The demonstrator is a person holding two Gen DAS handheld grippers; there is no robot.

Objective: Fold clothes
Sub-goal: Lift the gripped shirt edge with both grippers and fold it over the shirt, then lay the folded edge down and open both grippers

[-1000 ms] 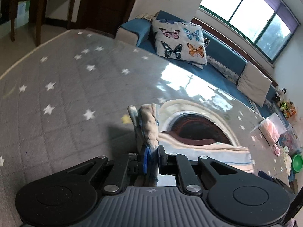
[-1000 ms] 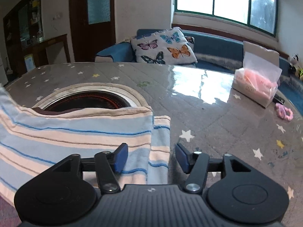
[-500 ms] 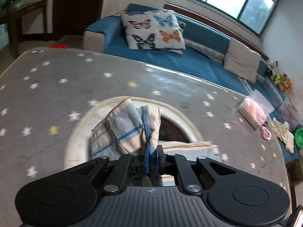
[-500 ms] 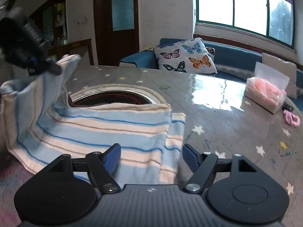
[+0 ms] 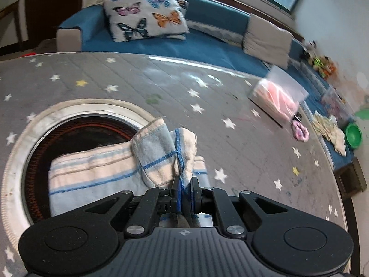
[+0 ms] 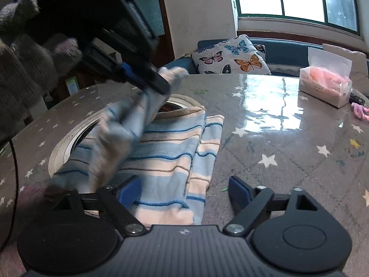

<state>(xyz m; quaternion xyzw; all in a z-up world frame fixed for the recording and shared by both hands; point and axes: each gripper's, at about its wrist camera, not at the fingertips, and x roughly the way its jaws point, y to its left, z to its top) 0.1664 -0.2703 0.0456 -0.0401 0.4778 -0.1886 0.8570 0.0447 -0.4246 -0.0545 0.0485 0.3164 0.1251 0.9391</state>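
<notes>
A light blue and cream striped towel (image 6: 166, 152) lies on the grey star-patterned table (image 6: 288, 161), partly over a round inset (image 5: 76, 115). My left gripper (image 5: 184, 191) is shut on a bunched corner of the towel (image 5: 166, 152) and holds it up over the flat part. In the right wrist view the left gripper (image 6: 159, 85) reaches in from the upper left, a gloved hand (image 6: 27, 53) behind it, with cloth trailing down. My right gripper (image 6: 184, 191) hovers over the towel's near right edge. Its jaws are opening, and the pads press on nothing.
A clear bag of pink things (image 6: 327, 83) and a pink hair tie (image 6: 359, 110) sit at the table's right. Behind the table runs a blue sofa (image 5: 184, 43) with a butterfly cushion (image 5: 145, 16). A green bowl (image 5: 352, 136) and cloths lie beyond the right edge.
My left gripper has carried the towel corner to the right across the round inset and over the flat part. My right gripper's jaws have spread wider and it has backed off slightly.
</notes>
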